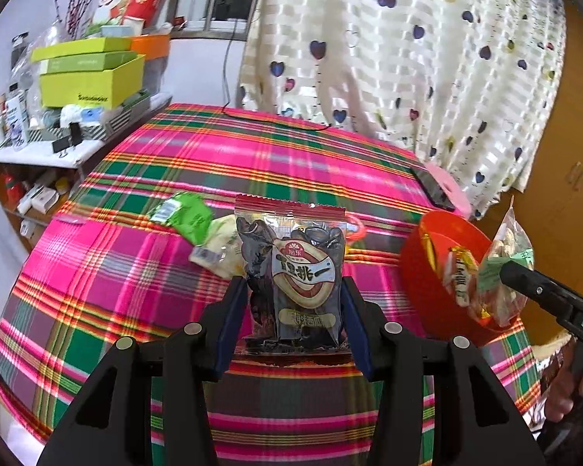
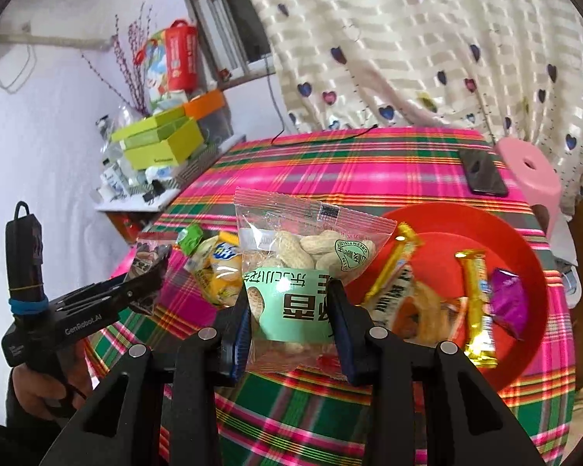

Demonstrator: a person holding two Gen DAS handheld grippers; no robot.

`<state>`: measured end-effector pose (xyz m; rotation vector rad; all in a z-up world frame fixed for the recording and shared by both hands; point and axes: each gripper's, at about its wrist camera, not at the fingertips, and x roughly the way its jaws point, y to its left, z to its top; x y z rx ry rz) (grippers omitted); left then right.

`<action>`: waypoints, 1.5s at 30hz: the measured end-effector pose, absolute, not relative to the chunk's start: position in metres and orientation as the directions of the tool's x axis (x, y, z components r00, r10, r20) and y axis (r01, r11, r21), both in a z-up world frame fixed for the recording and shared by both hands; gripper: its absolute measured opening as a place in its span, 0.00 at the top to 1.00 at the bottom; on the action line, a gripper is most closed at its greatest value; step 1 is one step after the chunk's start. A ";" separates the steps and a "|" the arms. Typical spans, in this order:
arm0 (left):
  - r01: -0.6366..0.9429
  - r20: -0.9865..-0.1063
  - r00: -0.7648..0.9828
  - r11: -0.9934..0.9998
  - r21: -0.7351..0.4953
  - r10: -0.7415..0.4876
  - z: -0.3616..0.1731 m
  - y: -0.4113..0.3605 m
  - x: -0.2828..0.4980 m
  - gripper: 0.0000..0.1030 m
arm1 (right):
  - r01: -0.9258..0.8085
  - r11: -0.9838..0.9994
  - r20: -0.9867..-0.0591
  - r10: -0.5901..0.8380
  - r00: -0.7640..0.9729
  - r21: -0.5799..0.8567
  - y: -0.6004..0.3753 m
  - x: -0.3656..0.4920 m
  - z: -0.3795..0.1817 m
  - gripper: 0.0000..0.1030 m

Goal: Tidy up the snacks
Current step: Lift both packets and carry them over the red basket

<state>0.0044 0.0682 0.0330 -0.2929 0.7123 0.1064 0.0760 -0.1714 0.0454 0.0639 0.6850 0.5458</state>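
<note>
My left gripper (image 1: 295, 291) is shut on a dark packet of melon seeds (image 1: 297, 272) and holds it upright above the plaid table. My right gripper (image 2: 289, 303) is shut on a clear bag of peanuts (image 2: 303, 256) with a mint-green label, held at the left rim of the red bowl (image 2: 524, 248). The bowl holds several wrapped snacks, among them a gold bar (image 2: 478, 303) and a purple packet (image 2: 507, 303). A green packet (image 1: 186, 213) and a yellow-white packet (image 1: 219, 248) lie on the table left of the bowl (image 1: 419, 272).
A black phone (image 2: 482, 173) lies at the table's far right, with a pink stool (image 2: 532, 171) beyond it. A cluttered shelf with green boxes (image 1: 89, 73) stands to the left. A heart-patterned curtain (image 1: 408, 39) hangs behind the table. A black cable (image 1: 276, 120) lies on the far edge.
</note>
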 end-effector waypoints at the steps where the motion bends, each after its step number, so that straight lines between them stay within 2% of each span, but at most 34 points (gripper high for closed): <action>1: -0.187 -0.653 0.757 0.956 -0.227 -0.007 0.035 0.065 0.005 0.52 | -0.448 0.863 -0.582 0.493 0.647 0.233 -0.177 0.076 0.046 0.67; 18: -0.099 -0.634 0.770 0.970 -0.224 -0.068 0.049 0.034 0.022 0.52 | -0.319 0.913 -0.552 0.407 0.728 0.253 -0.243 0.076 0.056 0.67; 45: 0.021 -0.651 0.742 0.976 -0.215 -0.159 0.052 -0.014 0.072 0.52 | -0.225 0.931 -0.582 0.357 0.731 0.288 -0.287 0.101 0.037 0.67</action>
